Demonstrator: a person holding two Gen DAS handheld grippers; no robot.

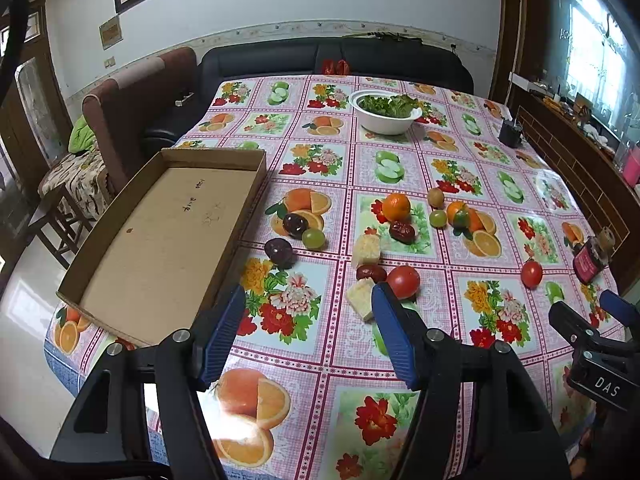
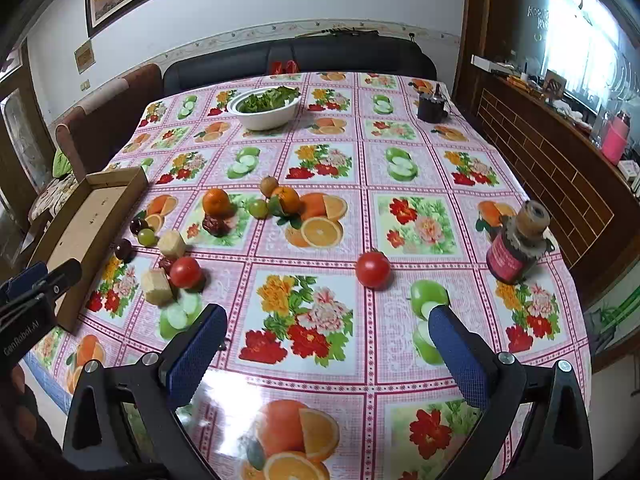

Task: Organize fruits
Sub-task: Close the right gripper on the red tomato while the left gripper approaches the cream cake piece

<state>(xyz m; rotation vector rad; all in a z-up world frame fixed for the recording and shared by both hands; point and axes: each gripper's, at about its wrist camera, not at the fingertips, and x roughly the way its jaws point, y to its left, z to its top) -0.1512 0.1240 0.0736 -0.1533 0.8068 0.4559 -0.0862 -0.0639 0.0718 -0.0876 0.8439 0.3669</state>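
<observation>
Loose fruit lies mid-table: an orange (image 1: 396,207) (image 2: 216,201), a second orange (image 1: 457,213) (image 2: 287,199), a kiwi (image 1: 435,197), green grapes (image 1: 313,238), dark plums (image 1: 279,250), red dates (image 1: 402,231), pale cut chunks (image 1: 367,249) and two tomatoes (image 1: 403,281) (image 2: 373,269). An empty cardboard tray (image 1: 168,236) (image 2: 86,228) sits at the left. My left gripper (image 1: 310,312) is open and empty, near the closer tomato and a chunk (image 1: 361,299). My right gripper (image 2: 326,334) is open and empty, short of the lone tomato.
A white bowl of greens (image 1: 386,112) (image 2: 264,110) stands at the far side. A dark red jar (image 2: 516,246) stands at the right edge, a small black cup (image 2: 431,107) far right. Sofa and chair lie behind the table, a wooden counter to the right.
</observation>
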